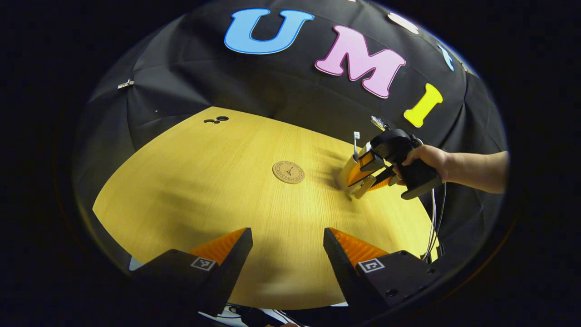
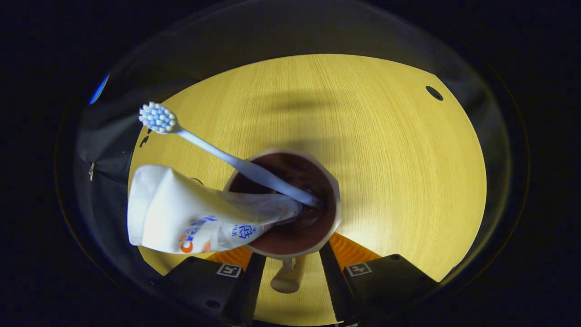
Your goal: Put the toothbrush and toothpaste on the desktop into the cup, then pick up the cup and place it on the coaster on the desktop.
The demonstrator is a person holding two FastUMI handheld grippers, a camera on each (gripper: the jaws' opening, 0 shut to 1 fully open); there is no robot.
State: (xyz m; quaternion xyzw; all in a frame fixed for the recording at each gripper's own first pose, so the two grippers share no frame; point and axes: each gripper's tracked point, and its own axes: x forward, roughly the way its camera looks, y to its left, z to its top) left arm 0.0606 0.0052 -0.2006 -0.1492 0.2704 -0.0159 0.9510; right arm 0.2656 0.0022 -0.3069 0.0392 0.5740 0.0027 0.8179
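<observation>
Between the right gripper (image 2: 290,259)'s fingers at six o'clock sits the cup (image 2: 330,200), clenched from both sides on the desktop (image 2: 399,150). Inside it, the toothbrush (image 2: 227,159) and toothpaste (image 2: 181,213) lean toward nine and ten o'clock. Farther off, the left gripper (image 1: 288,247) hangs released, with the coaster (image 1: 288,172) at twelve o'clock.

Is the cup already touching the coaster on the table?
Apart. The left gripper view shows bare table between the coaster and the cup, which stands to the side at the right tool.
</observation>
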